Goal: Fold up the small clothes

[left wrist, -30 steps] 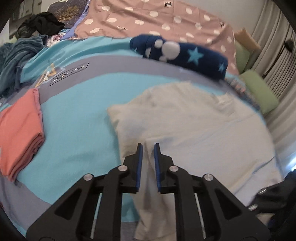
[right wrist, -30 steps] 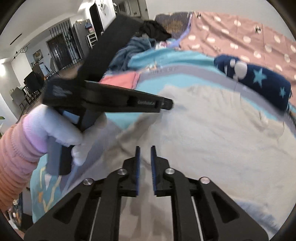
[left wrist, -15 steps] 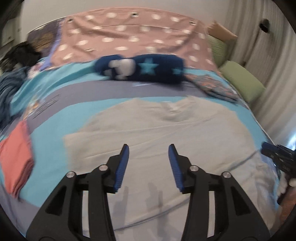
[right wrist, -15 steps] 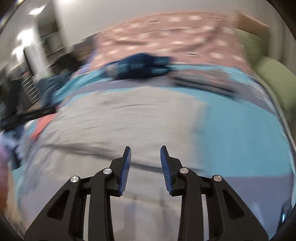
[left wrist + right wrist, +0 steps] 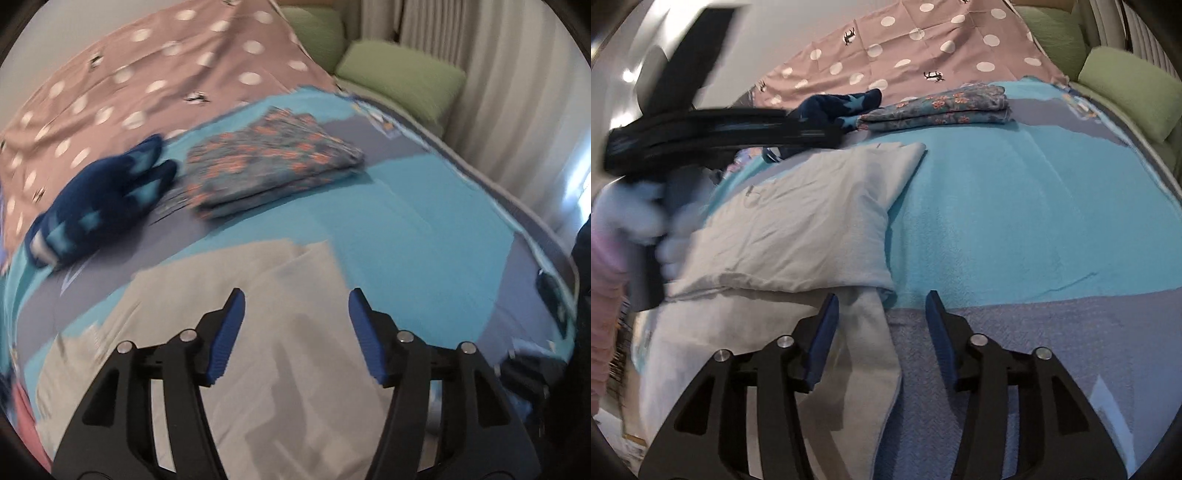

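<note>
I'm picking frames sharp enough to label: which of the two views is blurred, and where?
Left wrist view: smeared throughout, floral folded cloth and green pillow soft. Right wrist view: pale garment crisp, but the left gripper and the gloved hand holding it are streaked.

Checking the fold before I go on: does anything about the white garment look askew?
Yes. The white garment is folded unevenly: a loose strip sticks out below the folded edge, lying under the opening right hand-held gripper.

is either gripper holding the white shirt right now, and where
Neither. The left gripper and right gripper are both opening above the white shirt, pads touching nothing.
</note>
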`<act>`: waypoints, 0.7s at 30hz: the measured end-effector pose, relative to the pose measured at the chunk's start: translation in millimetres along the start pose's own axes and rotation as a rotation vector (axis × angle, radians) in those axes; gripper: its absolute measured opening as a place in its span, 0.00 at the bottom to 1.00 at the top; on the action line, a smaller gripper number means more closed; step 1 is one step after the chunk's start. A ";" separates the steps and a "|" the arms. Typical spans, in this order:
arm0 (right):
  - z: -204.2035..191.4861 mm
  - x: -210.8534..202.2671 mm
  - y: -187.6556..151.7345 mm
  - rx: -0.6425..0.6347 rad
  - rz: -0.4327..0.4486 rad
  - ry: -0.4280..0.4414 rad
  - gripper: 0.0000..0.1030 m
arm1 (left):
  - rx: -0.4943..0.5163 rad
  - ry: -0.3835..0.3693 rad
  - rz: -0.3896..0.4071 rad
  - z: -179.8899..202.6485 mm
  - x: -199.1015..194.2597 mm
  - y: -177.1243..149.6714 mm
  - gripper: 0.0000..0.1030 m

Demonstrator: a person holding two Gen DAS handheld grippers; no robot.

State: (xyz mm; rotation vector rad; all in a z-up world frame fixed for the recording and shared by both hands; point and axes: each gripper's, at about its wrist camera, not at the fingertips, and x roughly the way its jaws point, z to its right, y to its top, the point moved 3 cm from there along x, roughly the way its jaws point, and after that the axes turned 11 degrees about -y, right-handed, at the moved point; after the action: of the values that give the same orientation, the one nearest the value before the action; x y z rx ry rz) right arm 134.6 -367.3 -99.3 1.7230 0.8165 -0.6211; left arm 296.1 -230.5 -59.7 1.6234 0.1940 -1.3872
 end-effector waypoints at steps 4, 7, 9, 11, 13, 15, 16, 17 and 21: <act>10.2 -3.6 -0.4 0.059 0.002 0.072 0.50 | 0.063 0.064 -0.063 17.0 41.2 24.1 0.58; 14.4 -4.4 -0.9 0.087 0.003 0.106 0.50 | 0.090 0.128 -0.136 17.4 64.4 30.4 0.48; 15.4 -5.4 -1.5 0.096 0.006 0.119 0.50 | 0.081 0.149 -0.204 13.1 76.9 28.1 0.05; 16.3 -5.9 -1.9 0.100 0.008 0.124 0.50 | 0.060 0.145 -0.199 9.6 75.6 27.5 0.03; 16.9 -7.0 -2.5 0.104 0.010 0.129 0.50 | 0.023 0.134 -0.136 5.9 60.7 34.2 0.02; 17.2 -7.2 -2.7 0.105 0.011 0.130 0.50 | -0.072 0.057 -0.028 -3.4 33.4 48.5 0.02; 17.7 -6.0 -1.7 0.104 0.011 0.129 0.50 | -0.107 0.034 0.005 -9.0 22.4 54.6 0.02; 17.3 -6.1 -1.9 0.102 0.011 0.126 0.50 | -0.133 0.025 0.024 -15.3 14.8 59.0 0.02; 16.6 -5.9 -1.9 0.097 0.012 0.119 0.50 | -0.188 -0.020 0.050 -24.1 9.7 58.7 0.02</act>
State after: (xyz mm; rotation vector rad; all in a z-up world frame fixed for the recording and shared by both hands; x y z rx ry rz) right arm 129.3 -384.1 -100.8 1.8661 0.8700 -0.5618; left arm 353.9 -248.3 -38.2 1.4494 0.2619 -1.3063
